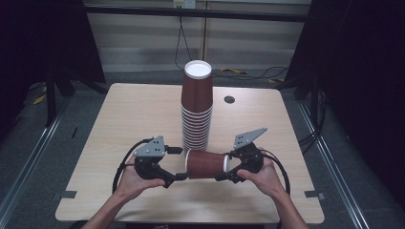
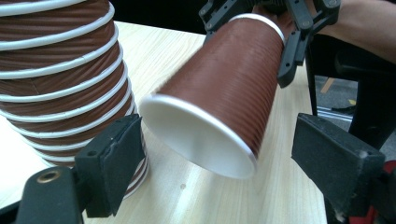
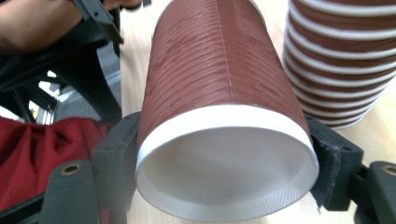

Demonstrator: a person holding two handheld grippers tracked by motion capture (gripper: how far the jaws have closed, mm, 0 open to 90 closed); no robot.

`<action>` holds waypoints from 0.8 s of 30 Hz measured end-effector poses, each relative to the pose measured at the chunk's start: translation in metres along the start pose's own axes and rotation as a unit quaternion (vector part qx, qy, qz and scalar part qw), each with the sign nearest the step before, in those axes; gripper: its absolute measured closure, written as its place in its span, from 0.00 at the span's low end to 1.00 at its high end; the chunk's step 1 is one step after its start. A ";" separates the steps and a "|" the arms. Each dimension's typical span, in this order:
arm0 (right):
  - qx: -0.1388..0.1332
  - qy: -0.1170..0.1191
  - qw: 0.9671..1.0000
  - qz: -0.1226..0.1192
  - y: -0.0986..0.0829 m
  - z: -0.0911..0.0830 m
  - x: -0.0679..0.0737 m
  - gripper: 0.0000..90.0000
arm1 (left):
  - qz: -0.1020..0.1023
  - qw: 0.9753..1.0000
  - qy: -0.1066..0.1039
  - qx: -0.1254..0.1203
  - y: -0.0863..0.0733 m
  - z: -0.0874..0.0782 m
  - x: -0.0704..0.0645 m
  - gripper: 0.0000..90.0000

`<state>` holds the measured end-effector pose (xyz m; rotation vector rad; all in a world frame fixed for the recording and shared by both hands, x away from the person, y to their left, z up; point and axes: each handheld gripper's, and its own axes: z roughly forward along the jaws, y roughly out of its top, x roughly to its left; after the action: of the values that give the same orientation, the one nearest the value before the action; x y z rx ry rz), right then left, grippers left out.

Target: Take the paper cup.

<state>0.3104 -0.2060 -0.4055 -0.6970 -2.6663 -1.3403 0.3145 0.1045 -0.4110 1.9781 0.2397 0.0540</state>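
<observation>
**Sideways cup held at the rim, handover pending**

Right now I'm working from the left. My left gripper [image 1: 175, 163] stands open, its jaws spread on either side of the closed white bottom of the cup [image 1: 206, 163], touching nothing that I can see; the left gripper view shows the bottom floating between the two pads with clear gaps. The cup lies on its side above the table [image 1: 114, 124], just in front of the tall stack of cups [image 1: 196, 107], bottom towards my left hand and mouth towards my right. My right gripper [image 1: 228, 166] is clamped across the cup at its rim, one pad on each side, as the right gripper view shows.

What worries me: the hold sits at the very rim, the thin paper wall could buckle or go oval if I squeeze harder, and then the cup may slip out and roll. If I close the left jaws off-centre on the tapered bottom, they could push the cup out of the right grip. The stack stands close behind; a swing of either hand could topple it.
</observation>
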 end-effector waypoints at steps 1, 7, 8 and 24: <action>-0.015 0.000 1.000 0.001 -0.001 -0.003 -0.001 0.27 | -0.002 1.000 -0.002 -0.008 0.000 0.000 0.000 0.18; -0.051 0.013 0.999 -0.004 -0.002 -0.008 0.000 0.27 | -0.001 1.000 -0.001 -0.022 0.001 -0.002 0.000 0.18; -0.063 0.017 0.998 -0.007 -0.002 -0.009 0.000 0.27 | -0.004 1.000 -0.002 -0.027 0.000 -0.002 0.001 0.18; -0.074 0.035 0.996 -0.018 0.002 -0.004 0.005 0.27 | -0.034 0.998 -0.016 -0.042 -0.004 0.005 0.004 0.16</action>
<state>0.3058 -0.2061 -0.4003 -0.6053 -2.5567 -1.5539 0.3188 0.1021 -0.4171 1.8847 0.2793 -0.0114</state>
